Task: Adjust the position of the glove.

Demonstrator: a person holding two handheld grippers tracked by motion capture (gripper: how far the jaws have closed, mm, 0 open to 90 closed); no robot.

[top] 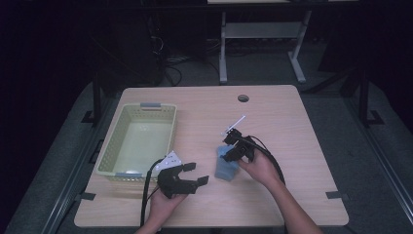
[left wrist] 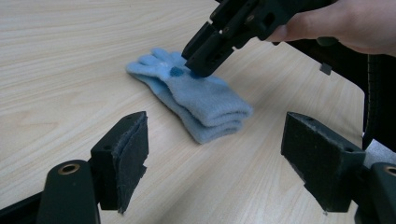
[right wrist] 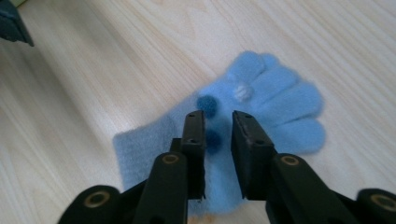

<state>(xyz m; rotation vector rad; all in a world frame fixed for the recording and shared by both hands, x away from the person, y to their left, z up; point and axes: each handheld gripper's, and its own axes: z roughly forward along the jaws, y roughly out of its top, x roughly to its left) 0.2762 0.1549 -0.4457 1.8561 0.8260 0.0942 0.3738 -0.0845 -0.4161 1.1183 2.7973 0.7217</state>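
Note:
A light blue fleece glove (top: 226, 169) (left wrist: 205, 100) (right wrist: 280, 107) with dark blue and white pompoms lies flat on the wooden table (top: 297, 146), right of centre. My right gripper (top: 229, 150) (left wrist: 201, 71) (right wrist: 218, 116) points down onto its middle. Its jaws stand almost together, pinching the fabric at a dark blue pompom. My left gripper (top: 197, 173) (left wrist: 215, 140) hovers near the table's front edge, left of the glove and apart from it. It is open wide with nothing between its pads.
A pale green plastic basket (top: 113, 141) with nothing in it stands at the table's left. A round cable hole (top: 243, 98) sits near the far edge. Dark floor and a desk frame (top: 263, 34) lie beyond the table.

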